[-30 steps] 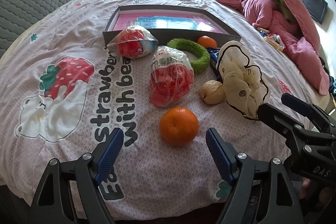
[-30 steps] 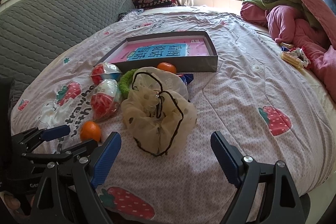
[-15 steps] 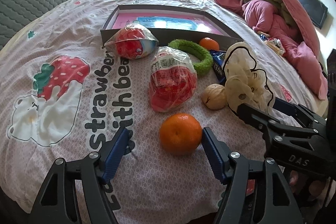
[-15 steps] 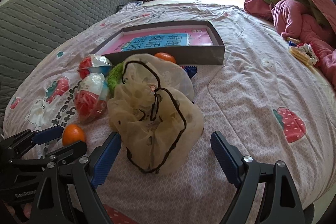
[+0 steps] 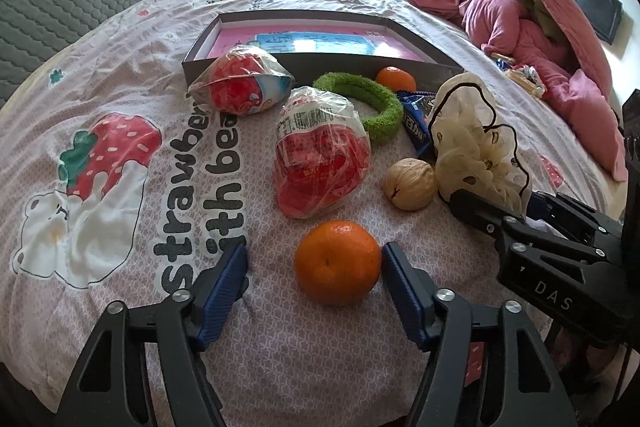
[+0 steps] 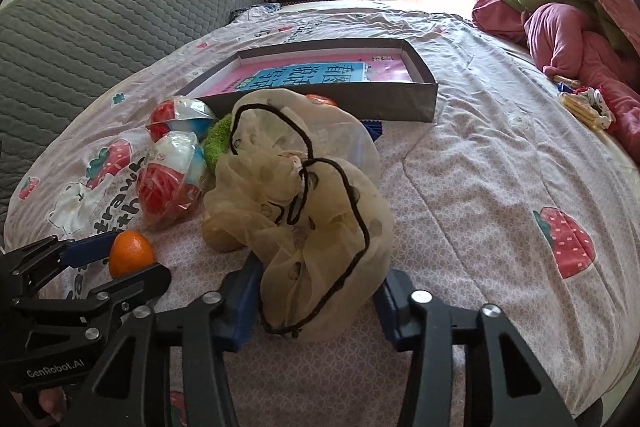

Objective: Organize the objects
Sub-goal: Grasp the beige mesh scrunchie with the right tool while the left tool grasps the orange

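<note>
Left wrist | round dimpled mandarin (image 5: pixel 338 262) | ribbed blue pads (image 5: pixel 224 291) closing

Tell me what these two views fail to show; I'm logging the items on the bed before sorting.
- Blue snack wrapper: left wrist view, largely covered by the cream gauze scrunchie; print unreadable.
- Far small orange mandarin: right wrist view, only a sliver shows above the scrunchie.
- Tan walnut: hidden in the right wrist view behind the scrunchie.
- Yellow packets near the pink bedding: too small to identify.
</note>
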Motion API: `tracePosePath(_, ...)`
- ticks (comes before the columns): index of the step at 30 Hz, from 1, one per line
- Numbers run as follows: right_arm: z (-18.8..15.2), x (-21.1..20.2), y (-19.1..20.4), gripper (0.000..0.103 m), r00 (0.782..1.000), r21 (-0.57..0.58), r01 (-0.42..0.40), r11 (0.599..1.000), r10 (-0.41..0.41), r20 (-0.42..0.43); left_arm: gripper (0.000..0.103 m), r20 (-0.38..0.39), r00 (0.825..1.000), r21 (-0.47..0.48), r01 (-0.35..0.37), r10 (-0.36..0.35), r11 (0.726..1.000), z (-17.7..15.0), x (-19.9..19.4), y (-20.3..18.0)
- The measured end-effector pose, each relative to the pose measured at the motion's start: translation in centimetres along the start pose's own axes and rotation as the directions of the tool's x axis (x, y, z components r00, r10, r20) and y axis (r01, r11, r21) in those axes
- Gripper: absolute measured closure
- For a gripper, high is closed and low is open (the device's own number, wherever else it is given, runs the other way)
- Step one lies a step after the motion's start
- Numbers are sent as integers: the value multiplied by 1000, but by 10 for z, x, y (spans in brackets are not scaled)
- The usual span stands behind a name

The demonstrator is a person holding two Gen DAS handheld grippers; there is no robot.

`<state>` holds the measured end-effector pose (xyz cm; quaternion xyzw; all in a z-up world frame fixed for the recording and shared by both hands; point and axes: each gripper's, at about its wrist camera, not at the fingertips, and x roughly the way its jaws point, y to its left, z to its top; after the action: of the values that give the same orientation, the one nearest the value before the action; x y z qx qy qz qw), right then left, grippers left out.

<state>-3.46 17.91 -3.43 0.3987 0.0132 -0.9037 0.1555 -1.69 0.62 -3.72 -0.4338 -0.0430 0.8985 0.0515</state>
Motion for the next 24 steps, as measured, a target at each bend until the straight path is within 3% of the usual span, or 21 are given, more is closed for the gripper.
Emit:
tracePosePath(4, -2, -2, -2, 74, 1000, 2, -10, 1000, 10, 18, 41, 7, 1000, 1, 2, -2, 1000, 1, 1, 1)
tracePosePath(9, -4, -6, -2, 84, 999, -5, -29, 1000, 29, 33, 64, 28, 999, 1, 32, -32, 999, 1, -4, 2)
tracePosePath(24, 15, -21, 2, 88, 996, -28, -43, 999, 45, 83, 65, -1, 999, -2, 50, -50, 999, 2, -12, 3)
